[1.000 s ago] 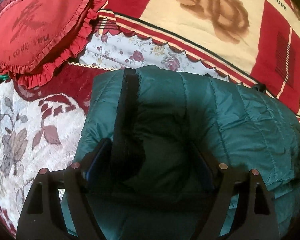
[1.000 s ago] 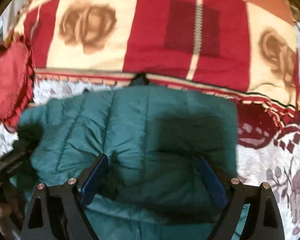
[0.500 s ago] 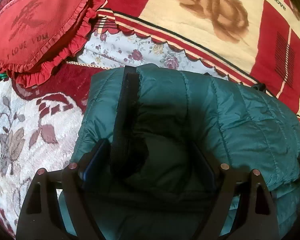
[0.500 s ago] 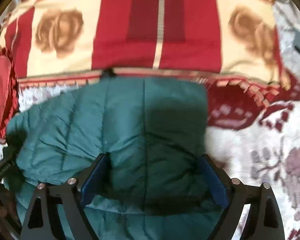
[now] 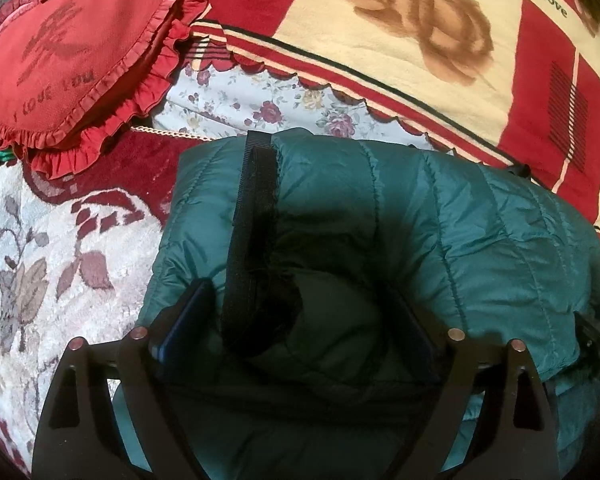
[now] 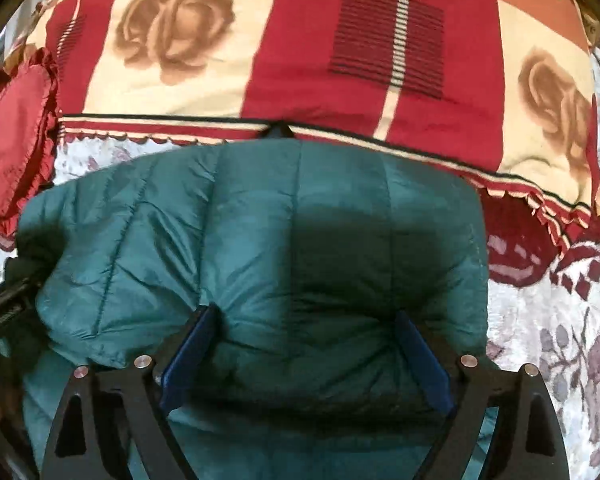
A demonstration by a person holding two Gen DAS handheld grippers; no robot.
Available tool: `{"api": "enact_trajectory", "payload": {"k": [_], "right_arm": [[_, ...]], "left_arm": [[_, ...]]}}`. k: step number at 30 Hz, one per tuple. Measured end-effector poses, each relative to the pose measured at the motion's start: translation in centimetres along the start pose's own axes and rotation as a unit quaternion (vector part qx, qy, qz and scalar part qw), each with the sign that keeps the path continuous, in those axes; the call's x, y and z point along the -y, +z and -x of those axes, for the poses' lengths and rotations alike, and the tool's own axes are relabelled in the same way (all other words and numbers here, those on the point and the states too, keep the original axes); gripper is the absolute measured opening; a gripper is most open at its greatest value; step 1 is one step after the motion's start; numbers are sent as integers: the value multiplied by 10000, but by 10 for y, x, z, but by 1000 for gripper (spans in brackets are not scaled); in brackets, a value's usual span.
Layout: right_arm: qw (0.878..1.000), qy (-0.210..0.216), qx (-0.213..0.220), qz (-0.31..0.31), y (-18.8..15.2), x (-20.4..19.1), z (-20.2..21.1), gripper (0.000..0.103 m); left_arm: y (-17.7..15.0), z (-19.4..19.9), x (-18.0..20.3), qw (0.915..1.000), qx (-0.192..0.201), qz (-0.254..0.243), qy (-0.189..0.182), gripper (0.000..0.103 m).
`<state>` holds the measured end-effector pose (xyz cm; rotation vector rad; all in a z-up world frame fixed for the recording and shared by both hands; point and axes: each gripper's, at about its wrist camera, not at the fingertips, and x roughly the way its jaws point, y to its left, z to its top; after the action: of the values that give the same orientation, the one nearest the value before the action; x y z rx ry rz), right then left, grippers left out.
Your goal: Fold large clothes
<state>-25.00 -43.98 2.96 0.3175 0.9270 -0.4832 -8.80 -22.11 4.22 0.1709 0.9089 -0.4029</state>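
Note:
A teal quilted puffer jacket (image 5: 440,216) lies folded on the bed, with a black zipper band (image 5: 252,216) running down its left part. It also fills the middle of the right wrist view (image 6: 260,220). My left gripper (image 5: 296,320) is open, its jaws wide apart over the jacket's near fold, with puffy fabric bulging between them. My right gripper (image 6: 304,340) is open too, its blue pads (image 6: 188,352) spread around a bulge of the jacket's right part. Whether the pads press the fabric I cannot tell.
A red heart-shaped ruffled cushion (image 5: 72,52) lies at the far left. A red and cream rose-patterned blanket (image 6: 292,40) lies beyond the jacket. A floral sheet (image 5: 260,100) and a patterned bedcover (image 5: 52,248) surround it. The other gripper shows at the left edge (image 6: 4,308).
The right gripper swung sideways over the jacket and back, with the view shifting. The left gripper stayed over the near fold. Both stayed open.

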Motion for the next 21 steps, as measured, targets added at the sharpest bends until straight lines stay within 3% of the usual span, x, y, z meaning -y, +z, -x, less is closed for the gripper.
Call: {"api": "enact_trajectory", "payload": {"k": [4, 9, 13, 21], "right_arm": [[10000, -31, -1, 24, -1, -1, 10, 89], [9988, 307, 252, -277, -15, 10, 56, 89], [9982, 399, 372, -250, -36, 16, 98, 89], [9979, 560, 92, -297, -96, 26, 138, 89]], "left_arm": [[-2, 4, -1, 10000, 57, 31, -18, 90], [-13, 29, -7, 9999, 131, -69, -58, 90], [-27, 59, -12, 9994, 210, -254, -97, 90], [-79, 114, -28, 9989, 128, -424, -118, 90]]}}
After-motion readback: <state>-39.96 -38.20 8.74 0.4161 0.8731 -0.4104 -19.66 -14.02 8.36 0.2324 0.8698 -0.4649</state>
